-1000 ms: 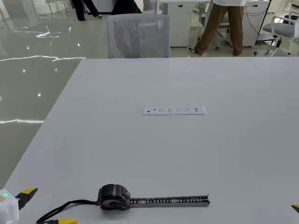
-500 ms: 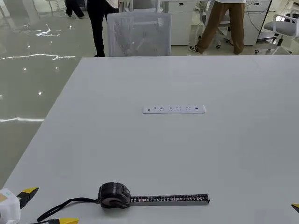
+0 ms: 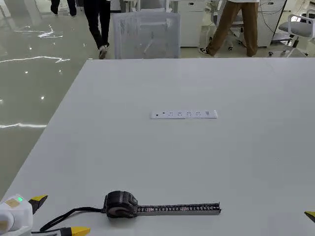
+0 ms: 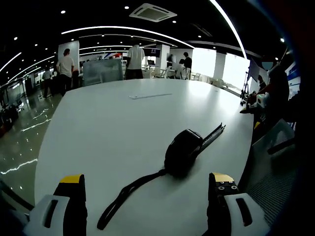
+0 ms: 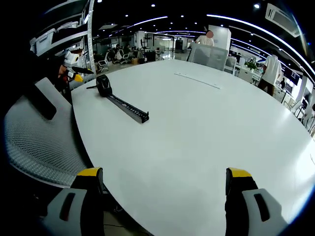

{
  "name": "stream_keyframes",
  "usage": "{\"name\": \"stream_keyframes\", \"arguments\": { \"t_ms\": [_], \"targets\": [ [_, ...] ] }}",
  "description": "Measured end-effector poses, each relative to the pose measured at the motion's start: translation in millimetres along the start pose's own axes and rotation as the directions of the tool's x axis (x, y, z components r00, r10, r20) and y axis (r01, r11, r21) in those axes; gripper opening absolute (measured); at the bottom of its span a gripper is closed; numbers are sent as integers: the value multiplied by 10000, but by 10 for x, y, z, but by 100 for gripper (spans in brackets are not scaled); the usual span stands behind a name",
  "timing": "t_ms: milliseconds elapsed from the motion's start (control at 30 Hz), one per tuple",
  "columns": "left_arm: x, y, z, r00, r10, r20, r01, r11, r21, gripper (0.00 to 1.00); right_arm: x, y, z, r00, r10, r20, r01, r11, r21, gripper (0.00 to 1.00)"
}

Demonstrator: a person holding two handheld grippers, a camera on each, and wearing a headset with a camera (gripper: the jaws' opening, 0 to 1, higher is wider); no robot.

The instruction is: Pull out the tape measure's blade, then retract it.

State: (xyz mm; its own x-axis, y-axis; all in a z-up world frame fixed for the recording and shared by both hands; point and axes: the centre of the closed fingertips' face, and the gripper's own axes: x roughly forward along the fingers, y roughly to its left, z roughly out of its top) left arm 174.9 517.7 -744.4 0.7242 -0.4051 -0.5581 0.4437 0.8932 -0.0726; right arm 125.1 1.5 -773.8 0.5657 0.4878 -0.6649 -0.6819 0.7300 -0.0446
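A black tape measure (image 3: 120, 205) lies near the front edge of the white table (image 3: 187, 157), its blade (image 3: 179, 209) drawn out to the right and its strap (image 3: 69, 218) trailing left. My left gripper (image 3: 59, 216) stands open just left of the strap, yellow tips apart. In the left gripper view the tape measure (image 4: 183, 150) sits ahead between the open jaws of the left gripper (image 4: 146, 184), strap (image 4: 129, 196) toward me. My right gripper (image 5: 165, 178) is open, well away from the tape measure (image 5: 104, 85) and its blade's end (image 5: 142, 117); one yellow tip of the right gripper (image 3: 310, 215) peeks in at the head view's edge.
A white power strip (image 3: 183, 114) lies mid-table. A grey mesh chair (image 3: 145, 36) stands at the far edge, with people walking on the glossy floor beyond. A mesh chair (image 5: 37, 132) sits close to the table's near edge.
My left gripper has shifted slightly right toward the strap. The tape measure and blade lie as before. A person in the background has walked left.
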Motion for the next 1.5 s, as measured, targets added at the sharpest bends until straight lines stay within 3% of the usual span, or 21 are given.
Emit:
{"name": "stream_keyframes", "arguments": {
  "t_ms": [67,100,133,233,367,467,600,700,800,933,1100,1167,1233,1267,1367,1500],
  "targets": [
    [66,-21,43,9999,137,-63,-137,9998,-145,100,22,13,59,9999,99,-30,-99,9999,-89,100],
    [87,-26,24,9991,234,-343,-242,9995,-208,100,35,12,74,9999,147,-67,-148,9998,-130,100],
    [130,-78,47,9992,76,-395,-86,9996,-255,100,56,16,96,9997,217,-140,-221,9994,-257,100],
    [234,-151,145,9996,-70,-261,65,9998,-196,100,123,40,184,9987,474,-205,-482,9980,-418,100],
    [392,-292,232,9997,-125,-222,111,9980,-626,100,231,84,319,9961,834,-284,-855,9931,-801,100],
    [509,-342,293,9999,82,-114,-96,9925,-1222,100,323,103,401,9936,1051,-415,-1090,9883,-1067,100],
    [637,-440,322,9984,479,-313,-508,9936,-1005,100,433,143,503,9881,1420,-588,-1490,9787,-1411,100],
    [695,-488,340,9943,1034,-262,-1050,9920,-695,100,524,198,584,9809,1752,-849,-1884,9640,-1875,100],
    [719,-517,354,9898,1423,10,-1415,9848,-1011,100,605,226,662,9758,1976,-942,-2134,9543,-2093,100],
    [719,-494,271,9793,2026,43,-2006,9723,-1204,100,704,262,739,9679,2210,-1194,-2445,9375,-2474,100],
    [714,-511,156,9737,2258,312,-2201,9670,-1285,100,817,269,817,9589,2437,-1454,-2763,9183,-2834,100],
    [752,-470,101,9720,2349,34,-2294,9523,-2011,100,880,282,860,9544,2545,-1559,-2911,9088,-2988,100],
    [790,-471,153,9718,2327,376,-2247,9627,-1508,100,951,307,897,9487,2654,-1721,-3080,8988,-3120,99],
    [804,-499,129,9740,2254,221,-2209,9668,-1281,100,993,327,914,9448,2725,-1819,-3191,8909,-3232,98],
    [826,-540,124,9769,2124,249,-2068,9679,-1429,100,1086,364,943,9340,2887,-2105,-3485,8662,-3583,95],
    [854,-609,98,9819,1886,162,-1854,9754,-1196,100,1211,398,961,9183,3083,-2483,-3855,8390,-3840,89]
  ]
}}
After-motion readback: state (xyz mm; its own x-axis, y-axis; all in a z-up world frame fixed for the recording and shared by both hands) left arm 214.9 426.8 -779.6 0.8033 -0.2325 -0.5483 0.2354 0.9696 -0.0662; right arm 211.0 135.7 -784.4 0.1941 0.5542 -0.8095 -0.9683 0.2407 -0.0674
